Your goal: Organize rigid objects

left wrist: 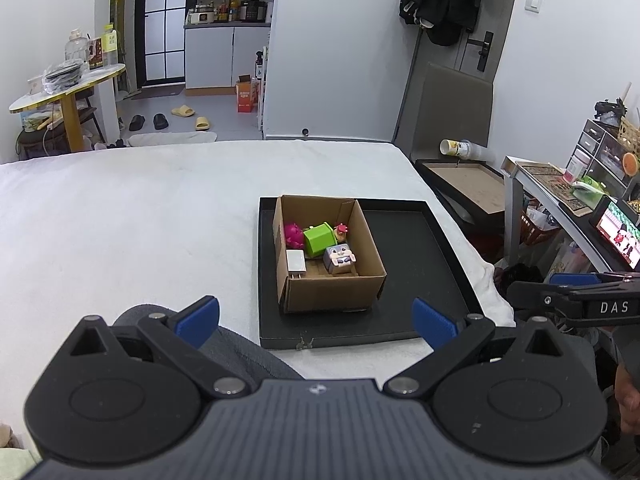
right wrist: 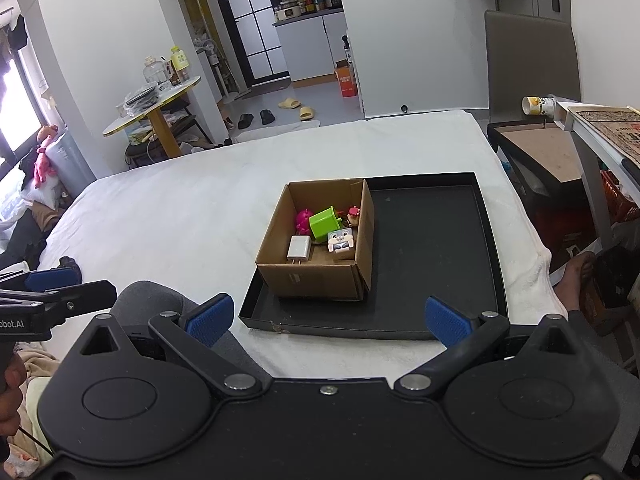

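Observation:
An open cardboard box (left wrist: 332, 290) (right wrist: 316, 278) stands on the left part of a black tray (left wrist: 412, 264) (right wrist: 432, 248) on the white bed. Inside it lie a green cube (left wrist: 318, 239) (right wrist: 325, 222), a pink toy (left wrist: 293, 235) (right wrist: 303, 220), a white charger (left wrist: 296, 263) (right wrist: 299, 248), a grey rabbit block (left wrist: 339, 258) (right wrist: 340, 240) and a small red-capped figure (left wrist: 341, 232) (right wrist: 354, 214). My left gripper (left wrist: 316, 322) is open and empty, held back from the tray's near edge. My right gripper (right wrist: 328, 320) is open and empty, also short of the tray.
The right gripper shows at the right edge of the left wrist view (left wrist: 580, 300); the left gripper shows at the left edge of the right wrist view (right wrist: 48, 292). A grey knee (right wrist: 160, 296) lies below the grippers. A desk (left wrist: 560, 196) and low table (right wrist: 536, 148) stand right of the bed.

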